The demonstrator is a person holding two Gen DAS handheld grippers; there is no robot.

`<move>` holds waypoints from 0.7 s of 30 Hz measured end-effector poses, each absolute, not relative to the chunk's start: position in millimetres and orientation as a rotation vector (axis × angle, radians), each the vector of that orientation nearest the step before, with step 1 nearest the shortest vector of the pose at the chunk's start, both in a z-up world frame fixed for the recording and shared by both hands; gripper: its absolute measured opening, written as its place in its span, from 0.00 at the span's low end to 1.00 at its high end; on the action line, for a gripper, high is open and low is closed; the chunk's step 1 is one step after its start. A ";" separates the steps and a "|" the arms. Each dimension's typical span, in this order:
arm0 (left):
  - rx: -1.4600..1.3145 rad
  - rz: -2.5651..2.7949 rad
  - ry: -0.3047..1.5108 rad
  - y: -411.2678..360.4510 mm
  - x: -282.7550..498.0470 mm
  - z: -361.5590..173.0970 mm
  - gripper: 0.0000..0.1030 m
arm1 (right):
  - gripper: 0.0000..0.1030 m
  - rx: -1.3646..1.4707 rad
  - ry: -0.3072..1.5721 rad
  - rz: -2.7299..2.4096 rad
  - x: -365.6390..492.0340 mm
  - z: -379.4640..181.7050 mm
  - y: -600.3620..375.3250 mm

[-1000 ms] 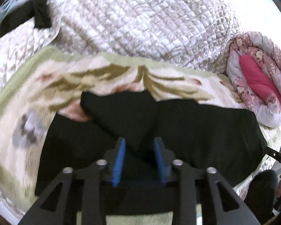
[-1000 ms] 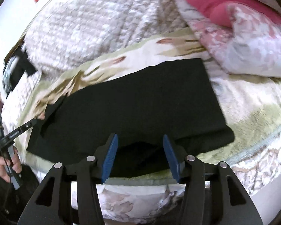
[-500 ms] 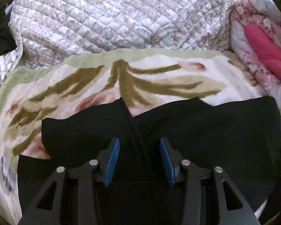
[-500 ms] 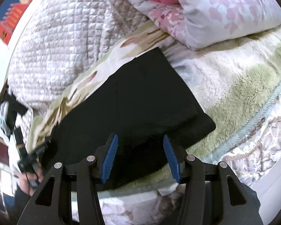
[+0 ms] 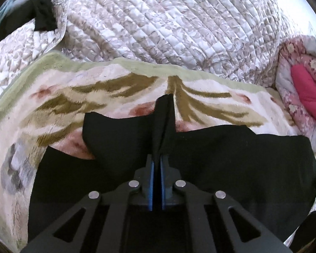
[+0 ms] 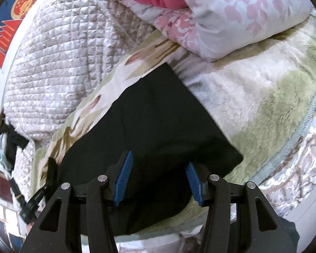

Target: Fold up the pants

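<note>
Pants (image 5: 221, 158) flat on blanket (image 5: 115, 88), near bed edge. Left tool (image 5: 156, 164) just clamped thin ridge of fabric (may slip on lift). Right tool (image 6: 158, 175) half-wide, closing, straddling near hem; uneven pull could skew fold.

Black pants (image 5: 231, 158) lie spread across the bed's fleece blanket (image 5: 115, 88), partly folded; 1 pinched ridge of cloth stands up mid-garment.

One pair of black pants (image 5: 231, 160) lies just ahead of two grippers, left (image 5: 156, 164) and right (image 6: 158, 177); beyond them, one fleece blanket (image 5: 52, 105), one quilted bedspread (image 5: 168, 25), one pink floral comforter (image 5: 301, 92).
</note>
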State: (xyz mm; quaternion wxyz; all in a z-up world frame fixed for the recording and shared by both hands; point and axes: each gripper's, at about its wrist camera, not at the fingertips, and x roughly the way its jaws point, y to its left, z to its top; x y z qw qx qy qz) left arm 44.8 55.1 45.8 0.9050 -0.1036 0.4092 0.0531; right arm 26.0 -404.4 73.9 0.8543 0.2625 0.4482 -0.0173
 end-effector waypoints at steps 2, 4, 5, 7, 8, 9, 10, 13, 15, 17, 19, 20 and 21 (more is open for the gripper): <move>-0.234 0.114 0.833 56.1 42.7 49.2 0.05 | 0.18 0.572 0.934 -0.053 25.8 74.1 -410.4; -0.260 0.133 0.804 60.3 35.2 56.8 0.05 | 0.15 0.600 0.924 -0.042 23.8 75.3 -414.4; -0.277 0.154 0.780 63.6 27.1 63.3 0.05 | 0.14 0.598 0.916 -0.038 22.0 77.5 -414.0; -0.302 0.198 0.739 70.8 9.5 74.4 0.05 | 0.12 0.604 0.893 -0.023 17.3 84.1 -412.4; -0.319 0.225 0.720 75.2 -2.0 79.1 0.05 | 0.12 0.602 0.883 -0.016 15.0 87.5 -411.2; -0.349 0.254 0.702 81.1 -15.7 82.4 0.06 | 0.12 0.595 0.879 -0.013 13.4 89.6 -409.7; -0.385 0.281 0.695 87.6 -27.4 82.2 0.06 | 0.12 0.590 0.880 -0.011 12.6 90.4 -408.8; -0.489 0.341 0.732 108.2 -51.8 67.1 0.13 | 0.12 0.587 0.904 -0.020 12.3 85.0 -408.9; -0.565 0.363 0.791 122.4 -60.3 47.7 0.22 | 0.12 0.599 0.922 -0.022 13.2 80.6 -409.7; -0.664 0.360 0.833 134.1 -65.3 31.2 0.27 | 0.12 0.599 0.930 -0.019 13.8 79.7 -409.8; -0.735 0.352 0.840 142.3 -67.6 21.3 0.34 | 0.12 0.607 0.933 -0.013 14.5 80.2 -410.6; -0.748 0.352 0.836 143.0 -68.4 19.7 0.35 | 0.12 0.609 0.934 -0.013 13.7 80.0 -410.8; -0.757 0.345 0.826 144.0 -67.5 19.6 0.37 | 0.12 0.610 0.936 -0.012 13.7 80.3 -411.1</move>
